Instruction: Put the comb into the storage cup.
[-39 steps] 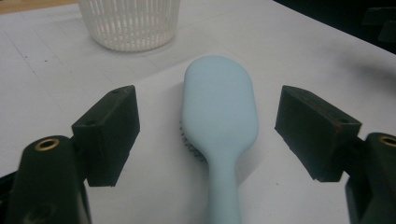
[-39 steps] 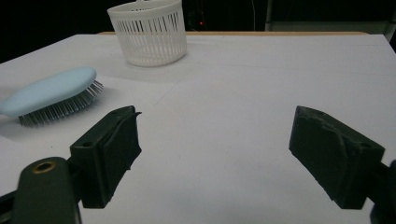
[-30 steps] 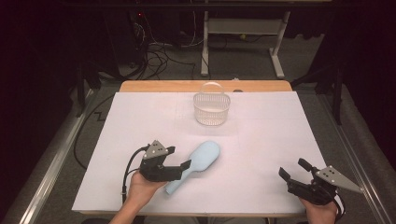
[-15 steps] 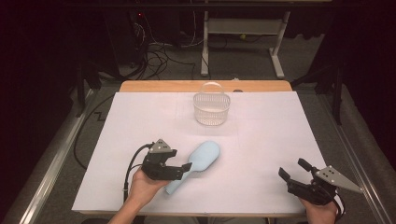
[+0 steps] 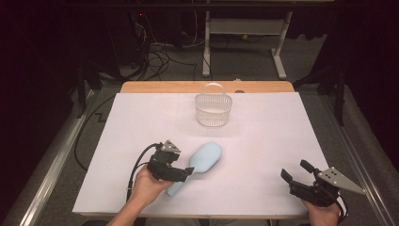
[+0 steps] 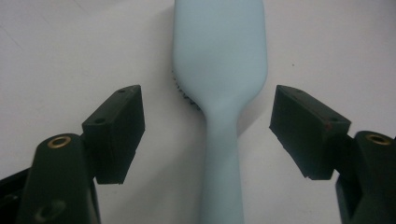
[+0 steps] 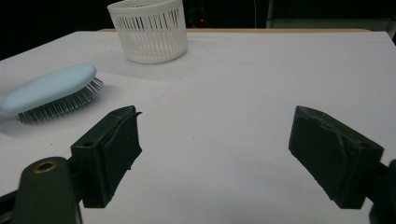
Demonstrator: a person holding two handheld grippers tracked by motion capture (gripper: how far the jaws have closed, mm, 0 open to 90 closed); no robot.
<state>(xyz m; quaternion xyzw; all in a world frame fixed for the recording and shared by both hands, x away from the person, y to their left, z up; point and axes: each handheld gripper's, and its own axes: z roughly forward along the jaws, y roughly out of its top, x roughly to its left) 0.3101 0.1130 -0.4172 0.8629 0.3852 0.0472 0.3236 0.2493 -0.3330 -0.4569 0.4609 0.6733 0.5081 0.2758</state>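
Black, blocky pads of the left gripper point(image 6: 208, 135) straddle the hairbrush point(image 6: 222, 93) handle, spread and closing a little without touching its smooth pale-blue plastic. Beyond the brush stands a ribbed white basket point(image 5: 213, 109); the right gripper point(image 5: 296, 173) gapes, well apart.

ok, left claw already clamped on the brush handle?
No: in the left gripper view the left claw stands open, a gap on both sides of the pale blue hairbrush handle.

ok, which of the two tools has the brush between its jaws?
The left tool: the pale blue plastic hairbrush has its handle between that tool's open jaws, untouched; they have just been closing. The right tool straddles bare white tabletop.
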